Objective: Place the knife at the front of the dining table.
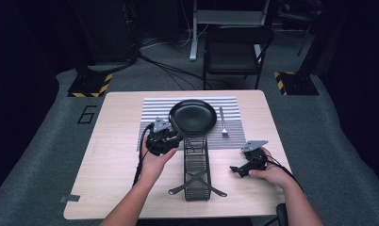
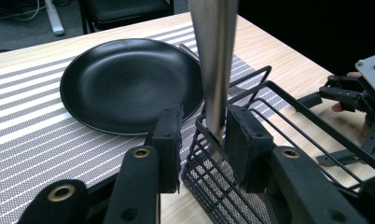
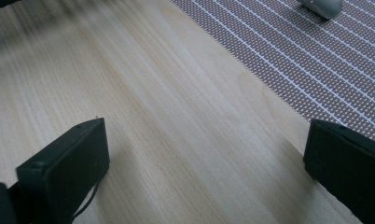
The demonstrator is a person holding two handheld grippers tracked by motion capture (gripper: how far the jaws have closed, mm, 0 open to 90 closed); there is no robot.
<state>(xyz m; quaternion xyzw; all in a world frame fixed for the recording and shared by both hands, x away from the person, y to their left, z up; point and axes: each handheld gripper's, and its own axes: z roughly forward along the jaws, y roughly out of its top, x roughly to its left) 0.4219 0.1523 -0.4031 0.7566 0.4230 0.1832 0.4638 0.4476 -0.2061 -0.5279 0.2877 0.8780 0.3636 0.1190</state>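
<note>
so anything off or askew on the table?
Mostly tidy: black plate and fork sit on the striped mat. One oddity: a metal utensil handle stands upright in the wire rack between the left gripper jaws, apart from the setting.

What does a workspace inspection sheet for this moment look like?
Surface: light wooden table with a grey striped placemat.
Job's things: steel utensil handle standing upright in the black wire rack.
Clutter: round black plate and a silver fork on the placemat.
Grippers: left hand-held gripper has the handle between its jaws, with a gap at one pad; right hand-held gripper is open over bare wood.
Cables: black cable trailing from the left hand-held gripper; more cables on the floor.
Surroundings: black folding chair and grey carpet.
</note>
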